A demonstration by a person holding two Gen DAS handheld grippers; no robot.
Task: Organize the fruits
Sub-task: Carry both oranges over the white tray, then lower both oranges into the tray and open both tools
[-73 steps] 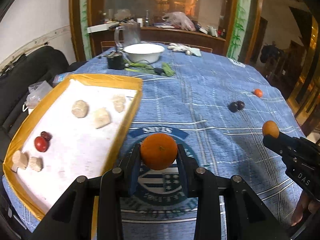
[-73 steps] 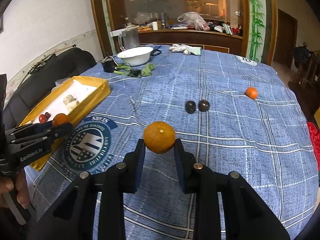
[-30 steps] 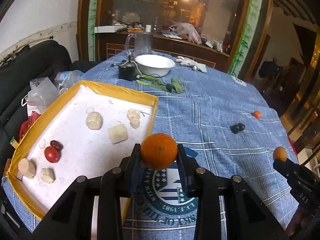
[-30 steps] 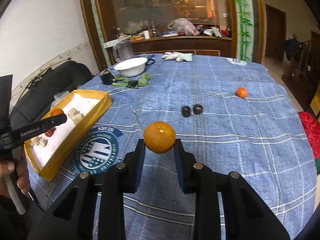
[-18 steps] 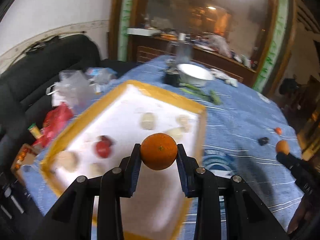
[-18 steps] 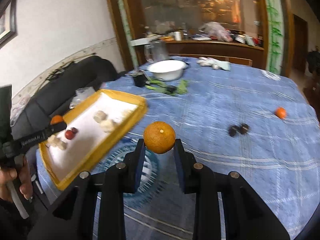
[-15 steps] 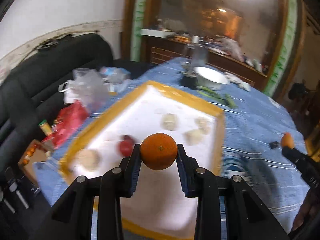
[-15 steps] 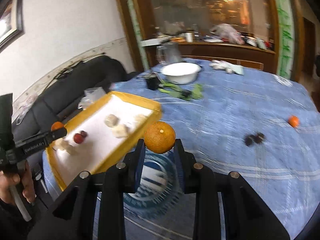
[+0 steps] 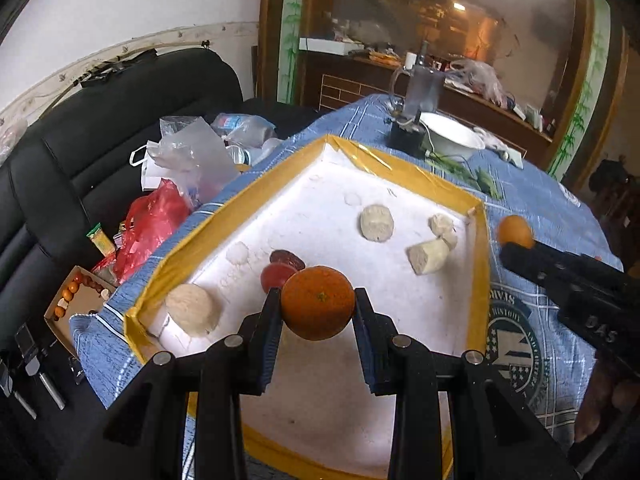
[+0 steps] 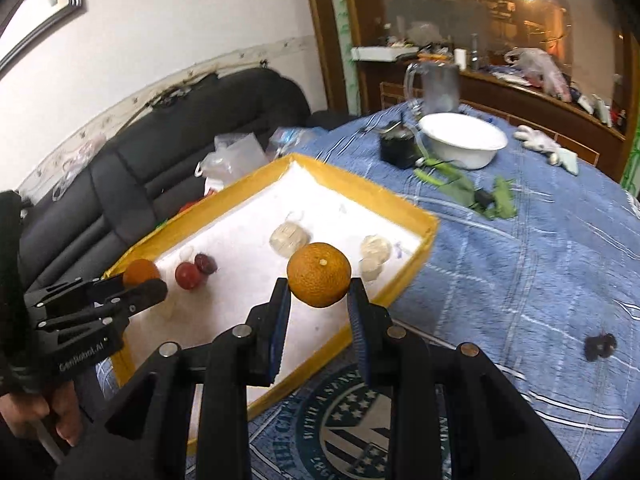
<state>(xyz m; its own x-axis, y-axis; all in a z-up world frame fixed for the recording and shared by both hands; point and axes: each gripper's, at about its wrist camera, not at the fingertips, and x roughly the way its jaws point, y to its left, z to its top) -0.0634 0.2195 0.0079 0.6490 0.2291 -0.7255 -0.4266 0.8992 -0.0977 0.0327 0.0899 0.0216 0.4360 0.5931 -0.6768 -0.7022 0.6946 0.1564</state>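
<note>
Left gripper (image 9: pixel 316 320): fingers clamped on a round orange mandarin (image 9: pixel 318 307), held above the yellow-rimmed white foam tray (image 9: pixel 424 188). Right gripper (image 10: pixel 319 316): fingers clamped on a second round orange mandarin (image 10: pixel 319 274), just beside the tray's near edge. Likely light, soft-skinned, bruisable; grip across the middle. Beyond, inside the tray: small red fruit (image 9: pixel 276 276).

red fruit (image 9: pixel 276 276) half hidden behind held orange (image 9: pixel 318 308); dark fruits (image 10: pixel 599 346) on cloth blurred, kind unclear

White wall (image 10: pixel 180 20), black sofa (image 9: pixel 60 152) beneath, dark wooden sideboard (image 10: pixel 500 92), glass partition (image 9: pixel 460 12), warm lamp glow beyond
</note>
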